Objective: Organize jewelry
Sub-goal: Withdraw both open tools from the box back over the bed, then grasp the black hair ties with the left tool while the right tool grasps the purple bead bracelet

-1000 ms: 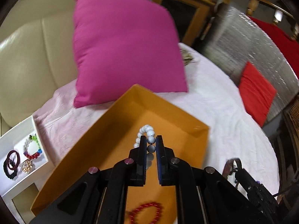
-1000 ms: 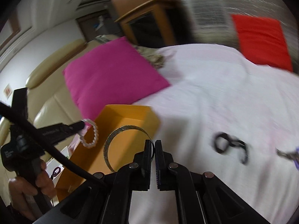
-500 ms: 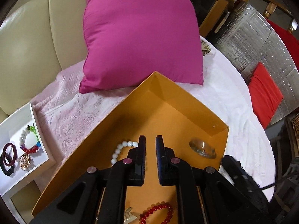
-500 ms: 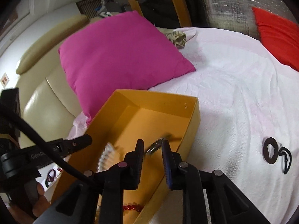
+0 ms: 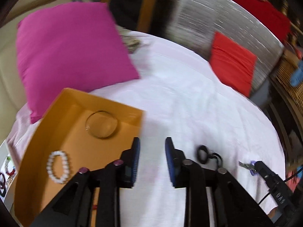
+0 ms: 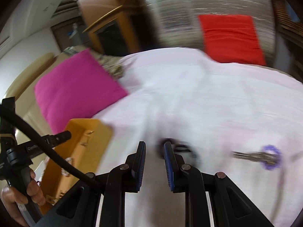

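My right view is smeared: the black ring piece point(image 6: 176, 149) sits partly behind my right claw's point(image 6: 155, 147) finger point(image 6: 168, 158), its shape unclear. The purple-ringed trinket point(image 6: 265, 157) is too blurred to name. The frame edge cuts off the white tray point(image 5: 4, 172) in my left view.

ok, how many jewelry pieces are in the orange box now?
2 visible: a bangle near the orange box's far end, a white bead bracelet nearer. The left gripper may hide more.
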A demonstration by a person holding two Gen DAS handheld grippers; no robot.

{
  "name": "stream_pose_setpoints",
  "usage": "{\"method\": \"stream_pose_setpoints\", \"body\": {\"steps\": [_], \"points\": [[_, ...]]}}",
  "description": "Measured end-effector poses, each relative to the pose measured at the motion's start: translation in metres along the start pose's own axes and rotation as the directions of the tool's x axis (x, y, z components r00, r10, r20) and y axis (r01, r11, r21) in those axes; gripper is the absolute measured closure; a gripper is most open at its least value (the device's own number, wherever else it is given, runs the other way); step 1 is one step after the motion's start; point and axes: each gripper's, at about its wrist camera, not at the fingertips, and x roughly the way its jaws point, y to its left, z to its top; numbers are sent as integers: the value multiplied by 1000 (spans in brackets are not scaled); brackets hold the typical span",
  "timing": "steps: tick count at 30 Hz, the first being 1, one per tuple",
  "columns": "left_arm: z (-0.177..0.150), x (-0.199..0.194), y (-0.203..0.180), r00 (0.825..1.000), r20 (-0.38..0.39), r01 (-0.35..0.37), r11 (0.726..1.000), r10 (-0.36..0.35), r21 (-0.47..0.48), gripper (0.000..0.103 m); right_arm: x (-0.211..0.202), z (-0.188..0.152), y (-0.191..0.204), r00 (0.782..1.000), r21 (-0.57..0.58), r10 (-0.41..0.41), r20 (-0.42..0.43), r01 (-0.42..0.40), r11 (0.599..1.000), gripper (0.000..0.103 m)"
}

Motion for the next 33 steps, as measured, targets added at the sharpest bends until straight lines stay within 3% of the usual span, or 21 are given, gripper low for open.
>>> {"method": "stream_pose_setpoints", "body": {"steps": [4,8,14,19,23,28,33], "points": [[-4,12,-30,999,-34,25,999,-23,34,70,-30,-2,-58,998,101,-47,39,42,994,80],[-11,24,-53,998,-64,5,996,0,88,70,-46,-8,-108,994,211,-78,78,60,976,79],[-15,39,-62,995,-91,-32,993,43,115,69,-49,-9,-167,997,355,-56,47,36,934,78],[-18,50,-74,993,-105,-41,991,54,128,69,-55,-14,-197,995,394,-77,59,48,918,78],[-21,58,-85,991,-130,-24,991,41,131,69,-50,-19,-218,999,450,-43,20,29,893,78],[-24,66,-89,987,-160,1,993,18,116,68,-41,-23,-226,999,459,-32,-13,35,888,78],[-28,70,-95,983,-185,29,992,-5,124,68,-28,-27,-224,998,477,40,-48,-13,879,79]]}}
